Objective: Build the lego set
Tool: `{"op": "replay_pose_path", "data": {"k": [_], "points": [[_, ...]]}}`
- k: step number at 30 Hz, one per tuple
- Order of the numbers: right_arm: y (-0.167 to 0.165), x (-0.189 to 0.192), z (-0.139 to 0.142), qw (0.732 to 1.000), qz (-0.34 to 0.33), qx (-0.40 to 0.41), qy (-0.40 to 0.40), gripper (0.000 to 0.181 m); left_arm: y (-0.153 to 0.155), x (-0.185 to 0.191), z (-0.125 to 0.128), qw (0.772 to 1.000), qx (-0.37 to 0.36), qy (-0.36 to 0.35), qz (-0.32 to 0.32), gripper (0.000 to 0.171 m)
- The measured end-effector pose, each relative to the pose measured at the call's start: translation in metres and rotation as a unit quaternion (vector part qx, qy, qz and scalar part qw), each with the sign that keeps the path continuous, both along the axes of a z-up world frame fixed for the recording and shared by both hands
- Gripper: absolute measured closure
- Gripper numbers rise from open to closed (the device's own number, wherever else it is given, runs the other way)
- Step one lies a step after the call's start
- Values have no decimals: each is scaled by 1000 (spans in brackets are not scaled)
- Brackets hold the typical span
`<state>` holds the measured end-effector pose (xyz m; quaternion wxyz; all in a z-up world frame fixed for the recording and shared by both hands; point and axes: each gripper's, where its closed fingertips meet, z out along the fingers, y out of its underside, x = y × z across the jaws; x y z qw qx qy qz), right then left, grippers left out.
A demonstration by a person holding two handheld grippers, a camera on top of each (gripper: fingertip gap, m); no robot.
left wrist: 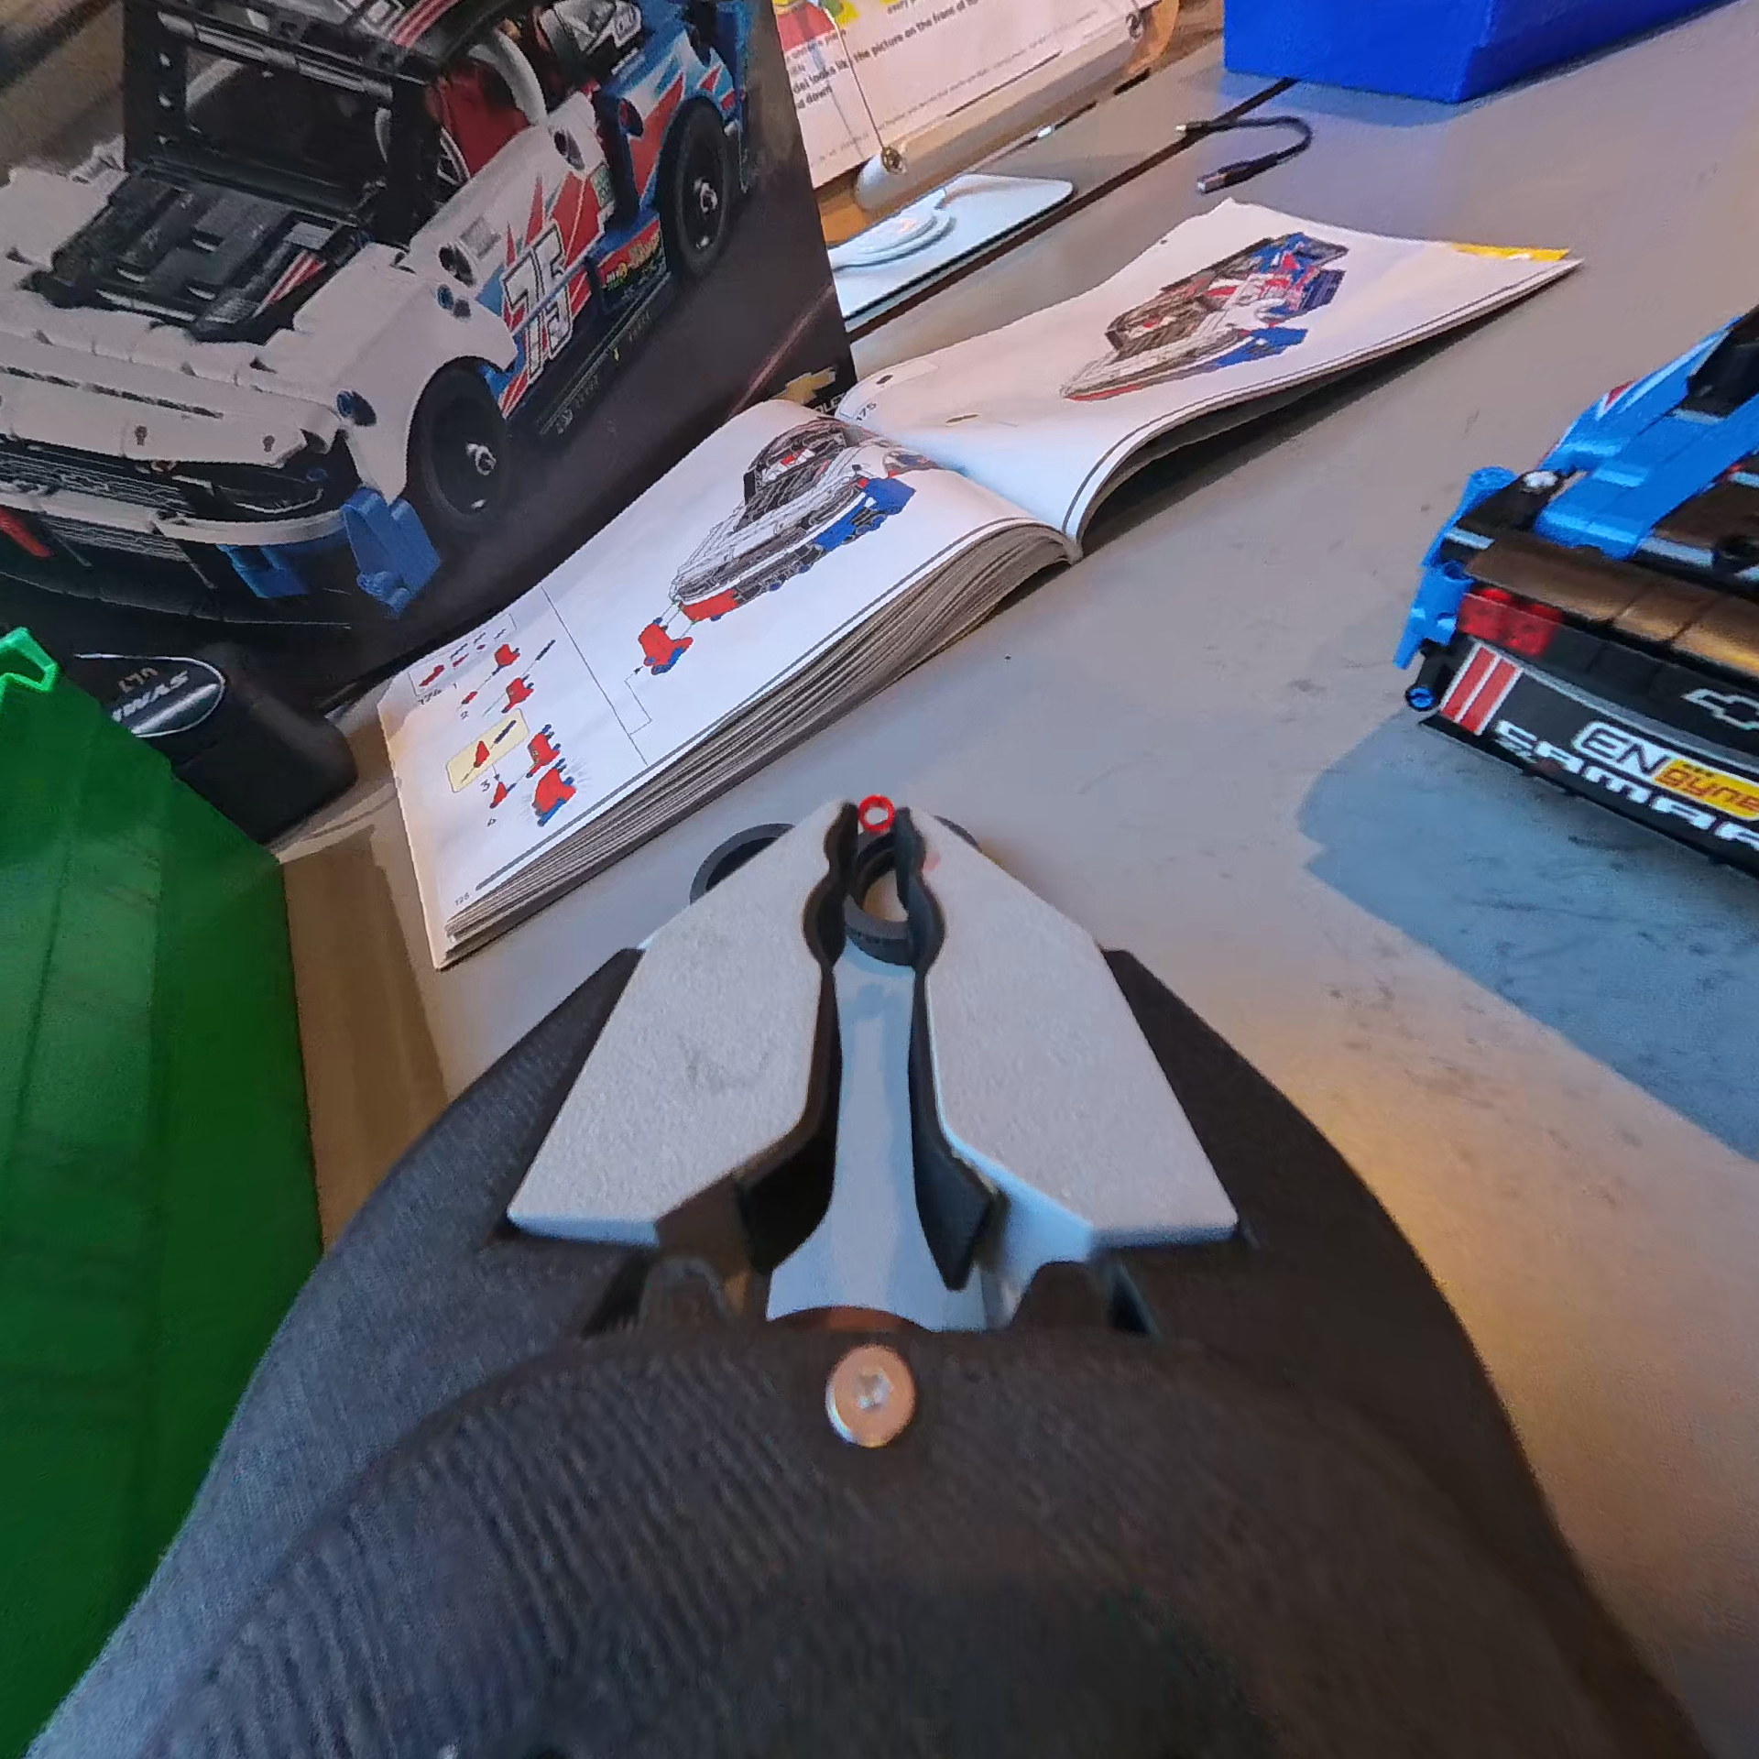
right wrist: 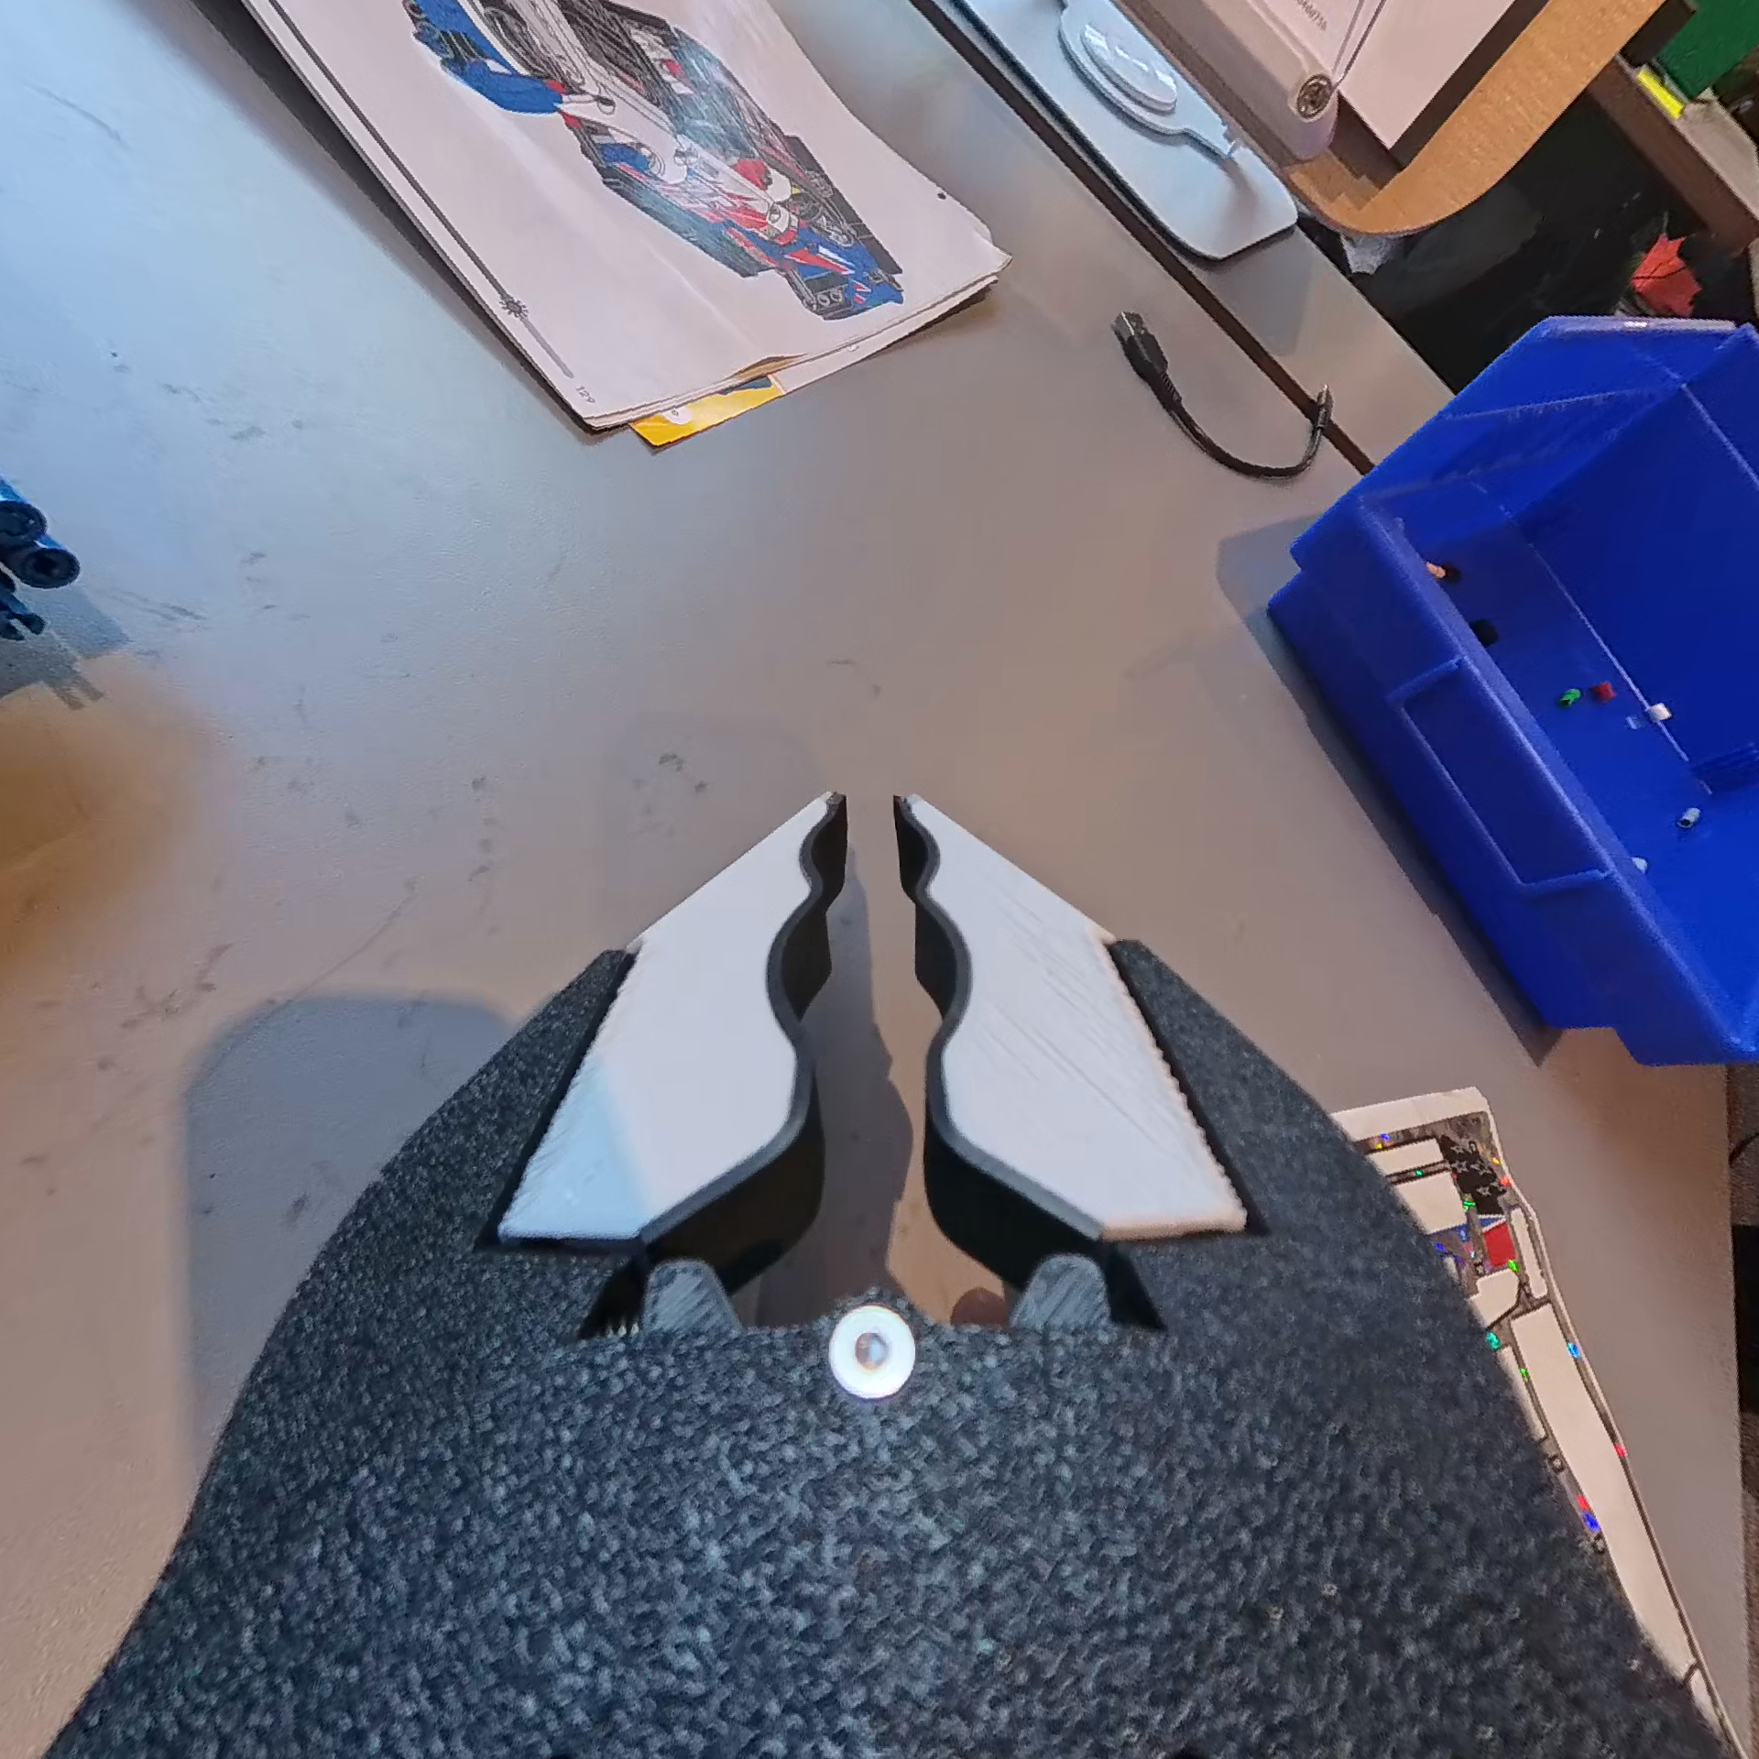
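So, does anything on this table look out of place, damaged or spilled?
Nothing looks damaged or spilled. The left gripper pinches a small red ring piece at its tips. The right gripper is slightly open and empty. The instruction booklet lies open, and the car model stands intact.

One instruction booklet (left wrist: 761, 609), one blue bin (right wrist: 1542, 685) — one model car (left wrist: 1609, 628), one box (left wrist: 381, 286).

Dim, warm-tinted light, soft shadows on the table (right wrist: 666, 590), wide-angle bending, blurred near edges
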<state>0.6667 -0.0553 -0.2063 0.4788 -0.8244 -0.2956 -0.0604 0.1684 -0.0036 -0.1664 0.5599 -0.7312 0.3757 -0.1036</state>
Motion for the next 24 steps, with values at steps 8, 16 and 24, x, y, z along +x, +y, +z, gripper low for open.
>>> {"op": "replay_pose_path", "data": {"k": [8,16,24], "points": [[-2,-4,5,1000,11,14,6,173,2,1,-6,1000,-11,15,4,167],[-4,-9,7,999,24,21,3,173,5,-1,-8,999,-11,27,20,167],[-4,-9,6,1000,23,19,3,173,6,-1,-11,998,-2,49,26,167]]}}
